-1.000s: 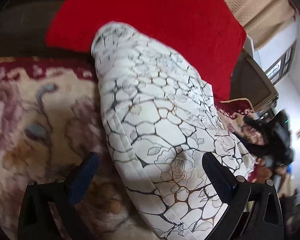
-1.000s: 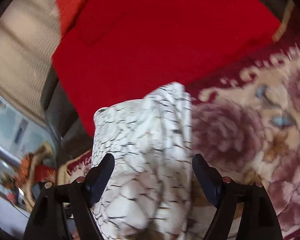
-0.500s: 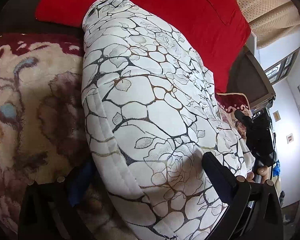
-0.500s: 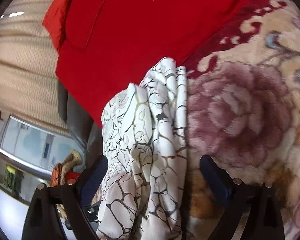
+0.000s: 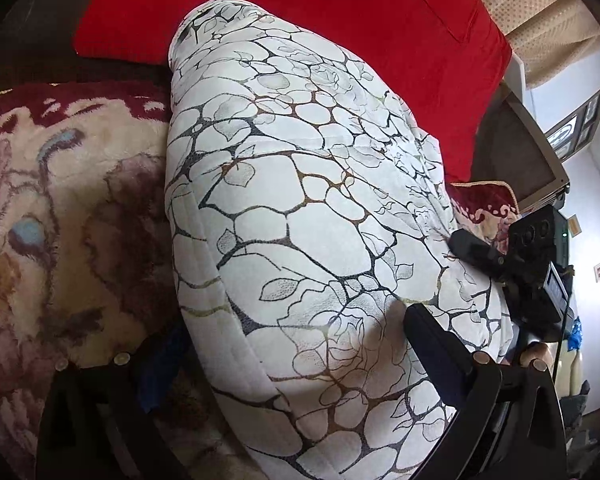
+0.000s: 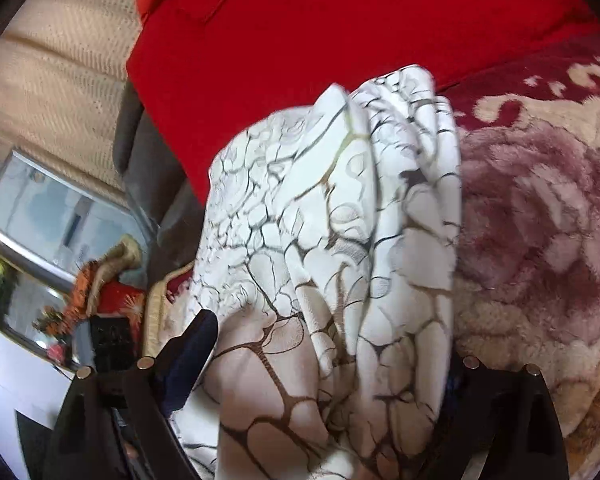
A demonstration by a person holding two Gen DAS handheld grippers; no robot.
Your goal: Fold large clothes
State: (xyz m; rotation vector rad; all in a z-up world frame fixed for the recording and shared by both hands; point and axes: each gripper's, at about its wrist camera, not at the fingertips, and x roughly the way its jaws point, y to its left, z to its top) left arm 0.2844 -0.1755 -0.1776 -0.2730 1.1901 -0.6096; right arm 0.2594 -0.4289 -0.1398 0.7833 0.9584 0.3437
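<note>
A large white garment [image 5: 300, 208] with a black and brown cracked-stone print lies folded in a thick bundle on a floral blanket [image 5: 60, 208]. My left gripper [image 5: 292, 356] is open, its jaws spread wide around the near end of the bundle. The garment [image 6: 332, 248] also fills the right wrist view, bunched in lengthwise folds. My right gripper [image 6: 324, 360] is open, its jaws straddling the other end. The right gripper also shows in the left wrist view [image 5: 500, 256], at the far right edge of the cloth.
A red cushion [image 5: 340, 12] lies behind the garment, touching its far end. It also shows in the right wrist view [image 6: 340, 32]. A beige curtain [image 6: 60, 64] and a window [image 6: 48, 216] lie beyond. A grey ledge [image 5: 516, 152] stands at right.
Both grippers have moved in closer over the bundle, which now fills more of each view. The right gripper's fingers have come in around the bunched end. Both stay open.
</note>
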